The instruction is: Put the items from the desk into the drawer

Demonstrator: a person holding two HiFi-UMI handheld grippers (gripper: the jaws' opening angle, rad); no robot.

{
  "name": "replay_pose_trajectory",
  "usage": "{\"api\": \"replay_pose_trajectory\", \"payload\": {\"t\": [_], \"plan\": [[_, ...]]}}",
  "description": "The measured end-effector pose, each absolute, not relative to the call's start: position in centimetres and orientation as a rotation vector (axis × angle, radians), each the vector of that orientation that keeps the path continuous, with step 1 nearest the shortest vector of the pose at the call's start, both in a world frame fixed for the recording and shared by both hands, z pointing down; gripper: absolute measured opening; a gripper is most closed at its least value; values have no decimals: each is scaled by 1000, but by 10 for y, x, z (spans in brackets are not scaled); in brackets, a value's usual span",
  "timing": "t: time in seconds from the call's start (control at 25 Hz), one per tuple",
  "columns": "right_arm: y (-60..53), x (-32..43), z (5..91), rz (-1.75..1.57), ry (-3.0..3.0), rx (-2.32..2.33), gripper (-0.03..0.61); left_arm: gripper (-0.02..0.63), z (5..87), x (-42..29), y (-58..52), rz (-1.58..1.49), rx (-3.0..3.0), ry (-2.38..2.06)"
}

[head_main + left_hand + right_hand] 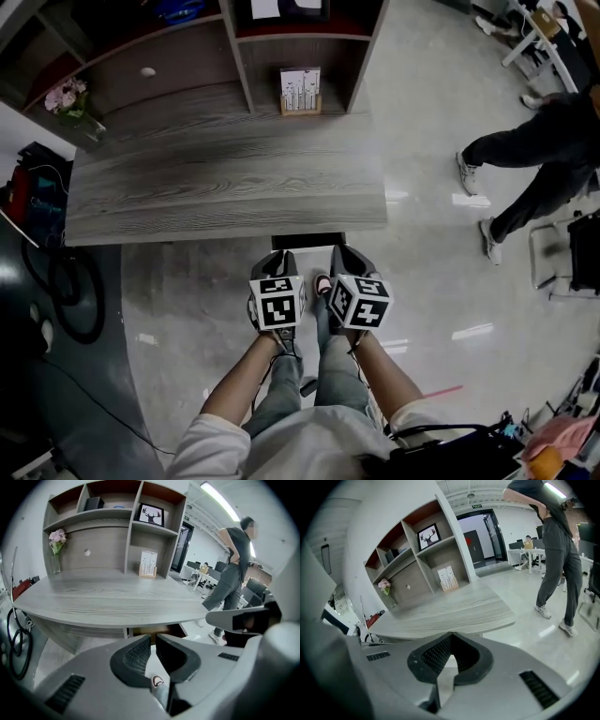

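Observation:
The grey wooden desk (225,178) carries a small card stand (300,91) at the foot of its shelf unit and a vase of pink flowers (70,103) at the back left. Under the front edge a drawer (307,241) shows as a dark opening, with a brown inside in the left gripper view (139,628). Both grippers hang side by side just in front of that edge. My left gripper (286,255) (153,637) has a narrow gap between its pads and holds nothing. My right gripper (342,251) (451,634) has its tips touching, also empty.
A person (525,159) stands bent over on the shiny floor to the right of the desk. Black cables (66,281) and a red and black bundle lie at the left. The shelves hold a framed deer picture (151,514). My own legs and shoes are below the grippers.

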State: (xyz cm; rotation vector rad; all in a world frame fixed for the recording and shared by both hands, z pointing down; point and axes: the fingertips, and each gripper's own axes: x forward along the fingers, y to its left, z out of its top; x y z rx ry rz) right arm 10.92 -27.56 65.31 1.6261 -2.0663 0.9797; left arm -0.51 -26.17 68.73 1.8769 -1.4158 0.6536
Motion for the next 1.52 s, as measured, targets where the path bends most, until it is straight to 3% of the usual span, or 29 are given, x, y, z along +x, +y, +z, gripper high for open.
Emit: {"api": "replay_pose_trajectory", "payload": {"t": [0.48,1.52], "plan": [[-260,88,587,876,-2131,1690,-2,9,607,-34,-246,577,1979,-1463],[-272,81,425,453,-2318,1734,-2,8,436,-59,-262,253,2202,-1577]]}}
